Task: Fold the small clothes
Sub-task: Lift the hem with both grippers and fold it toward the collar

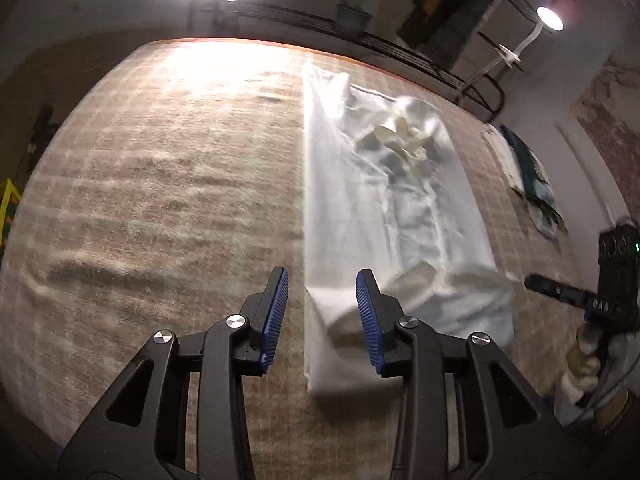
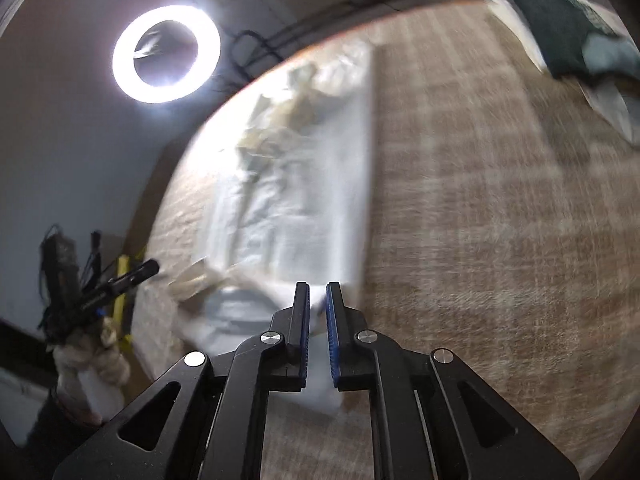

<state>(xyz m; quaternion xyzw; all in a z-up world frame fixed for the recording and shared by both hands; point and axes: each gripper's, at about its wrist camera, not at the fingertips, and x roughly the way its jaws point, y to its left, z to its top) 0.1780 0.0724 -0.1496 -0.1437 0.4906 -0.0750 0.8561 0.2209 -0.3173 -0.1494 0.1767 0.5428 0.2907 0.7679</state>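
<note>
A white garment [image 1: 384, 216] lies folded into a long strip on the beige cloth-covered table [image 1: 160, 184], with crumpled cream fabric near its far end. My left gripper [image 1: 322, 280] is open and empty, hovering over the garment's near left edge. In the right wrist view the garment [image 2: 304, 184] looks blurred. My right gripper [image 2: 318, 292] has its jaws nearly closed with a narrow gap, over the garment's near right corner; I cannot tell whether cloth is pinched. The right gripper also shows at the right edge of the left wrist view [image 1: 536, 282].
A dark green and white pile of clothes [image 1: 528, 176] lies at the table's right side, also in the right wrist view [image 2: 572, 28]. A ring light [image 2: 166, 54] stands behind the far edge. The table's far edge [image 1: 280, 46] has shelving behind it.
</note>
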